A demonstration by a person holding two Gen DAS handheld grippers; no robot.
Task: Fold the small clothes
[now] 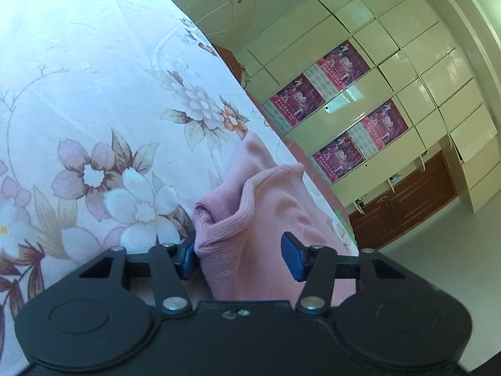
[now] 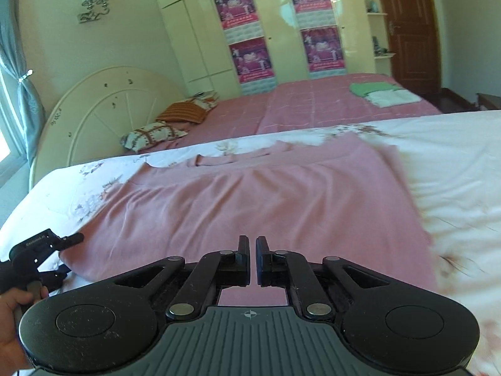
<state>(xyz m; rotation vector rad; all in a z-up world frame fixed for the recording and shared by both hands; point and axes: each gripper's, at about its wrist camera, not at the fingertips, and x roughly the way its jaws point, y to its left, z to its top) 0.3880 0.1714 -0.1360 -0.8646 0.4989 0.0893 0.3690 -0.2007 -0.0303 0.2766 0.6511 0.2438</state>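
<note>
A pink garment (image 2: pixel 250 194) lies spread on a white floral bedsheet (image 2: pixel 454 172). In the left wrist view its ribbed hem (image 1: pixel 231 219) bunches up between the blue pads of my left gripper (image 1: pixel 239 258), which is open around the cloth. My left gripper also shows in the right wrist view (image 2: pixel 67 241) at the garment's near left corner, held by a hand. My right gripper (image 2: pixel 253 258) has its jaws nearly together just above the garment's near edge, with nothing visibly between them.
A second bed with a pink cover (image 2: pixel 313 103) lies behind, with folded green and white clothes (image 2: pixel 382 92) and pillows (image 2: pixel 156 134). A cream headboard (image 2: pixel 103 106) stands at left. Wardrobes with posters (image 2: pixel 250 31) and a brown door (image 2: pixel 410 25) line the back wall.
</note>
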